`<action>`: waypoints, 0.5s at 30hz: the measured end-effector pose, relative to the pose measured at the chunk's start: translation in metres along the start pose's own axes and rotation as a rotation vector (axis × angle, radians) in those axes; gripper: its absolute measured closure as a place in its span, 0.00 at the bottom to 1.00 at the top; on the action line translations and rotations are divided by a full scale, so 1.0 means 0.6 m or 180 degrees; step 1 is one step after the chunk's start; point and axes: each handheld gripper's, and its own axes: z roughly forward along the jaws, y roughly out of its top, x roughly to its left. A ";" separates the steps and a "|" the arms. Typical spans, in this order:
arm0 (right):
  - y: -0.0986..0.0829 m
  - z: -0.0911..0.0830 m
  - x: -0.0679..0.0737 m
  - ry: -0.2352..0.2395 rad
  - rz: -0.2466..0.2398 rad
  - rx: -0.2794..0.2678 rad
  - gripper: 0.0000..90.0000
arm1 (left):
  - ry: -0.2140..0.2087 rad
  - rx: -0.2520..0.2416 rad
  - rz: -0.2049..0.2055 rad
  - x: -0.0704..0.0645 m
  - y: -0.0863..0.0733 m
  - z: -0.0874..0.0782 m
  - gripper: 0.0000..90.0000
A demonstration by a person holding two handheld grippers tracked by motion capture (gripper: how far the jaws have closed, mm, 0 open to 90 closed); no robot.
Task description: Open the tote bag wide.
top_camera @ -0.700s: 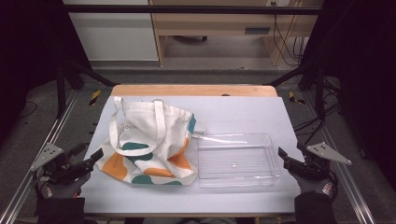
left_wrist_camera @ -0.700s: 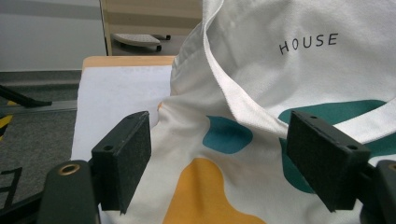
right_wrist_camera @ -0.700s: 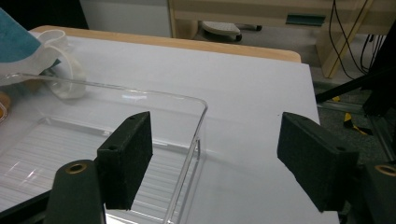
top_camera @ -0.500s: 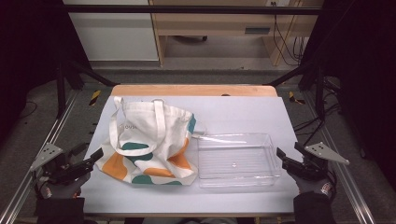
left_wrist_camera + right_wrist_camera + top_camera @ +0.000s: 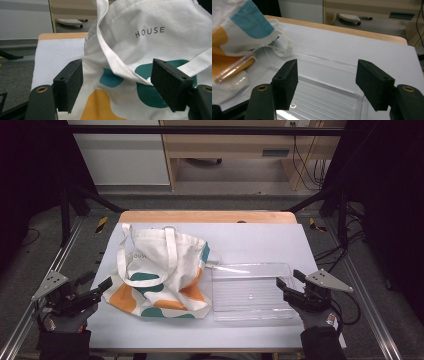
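At the left edge of the table (image 5: 250, 340) we hold our left gripper (image 5: 102, 287) with its jaws spread apart and nothing between them, its tips just beside the tote bag (image 5: 160, 270). It sits where it did a moment ago. In the left gripper view the tote bag (image 5: 155, 50) lies close ahead, its cream handle (image 5: 110, 50) draped across the teal and orange patches under the word HOUSE.

To the right of the bag lies the clear plastic tray (image 5: 250, 292), its left rim touching or slightly under the cloth. Our right gripper (image 5: 287, 285), jaws likewise wide and empty, has crept a little inward, so that its tips now reach the tray's right rim. The right gripper view looks straight across the tray (image 5: 329, 85) toward the bag (image 5: 239, 27).

We judge the work barely begun: both tools are poised, nothing is grasped yet.
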 end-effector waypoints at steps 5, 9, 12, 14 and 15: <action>0.011 0.007 0.017 0.0129 0.0006 -0.0029 0.40 | -0.0026 0.0027 0.0017 -0.008 0.006 0.001 0.31; 0.018 0.014 0.030 0.0222 -0.0003 -0.0035 0.42 | -0.0044 0.0030 0.0030 -0.013 0.013 0.001 0.33; 0.023 0.017 0.036 0.0267 -0.0010 -0.0039 0.42 | -0.0054 0.0017 0.0038 -0.016 0.017 0.001 0.35; 0.027 0.022 0.043 0.0318 -0.0026 -0.0054 0.43 | -0.0058 0.0011 0.0065 -0.020 0.022 0.002 0.36; 0.033 0.026 0.050 0.0366 -0.0042 -0.0059 0.43 | -0.0075 0.0018 0.0092 -0.022 0.027 0.004 0.37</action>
